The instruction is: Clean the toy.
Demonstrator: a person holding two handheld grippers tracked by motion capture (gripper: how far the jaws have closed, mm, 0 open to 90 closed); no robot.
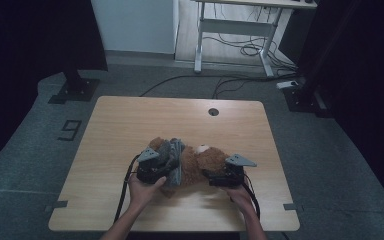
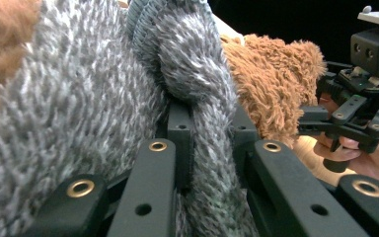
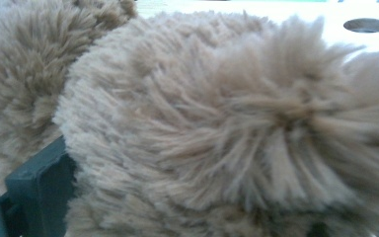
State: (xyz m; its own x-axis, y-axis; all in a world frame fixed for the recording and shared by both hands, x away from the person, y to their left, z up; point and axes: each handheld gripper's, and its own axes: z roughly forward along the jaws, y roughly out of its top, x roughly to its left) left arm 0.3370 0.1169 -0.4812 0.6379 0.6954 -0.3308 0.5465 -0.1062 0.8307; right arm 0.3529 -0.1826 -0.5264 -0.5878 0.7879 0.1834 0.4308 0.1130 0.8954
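Note:
A brown teddy bear (image 1: 202,161) lies on the wooden table (image 1: 130,120), partly in a grey knitted sweater (image 1: 174,156). My left gripper (image 1: 167,169) is at the bear's left side. In the left gripper view its jaws (image 2: 209,133) are shut on a fold of the grey sweater (image 2: 79,98), with brown fur (image 2: 271,79) behind. My right gripper (image 1: 215,176) is at the bear's head end with its jaws spread wide. In the right gripper view the bear's fur (image 3: 227,123) bulges between them, and one dark jaw stands beside it at the lower left.
A round cable hole (image 1: 213,111) sits near the table's far edge. A white desk frame (image 1: 240,30) and loose cables (image 1: 250,50) are on the floor beyond. Dark stand bases (image 1: 75,90) flank the table's far corners.

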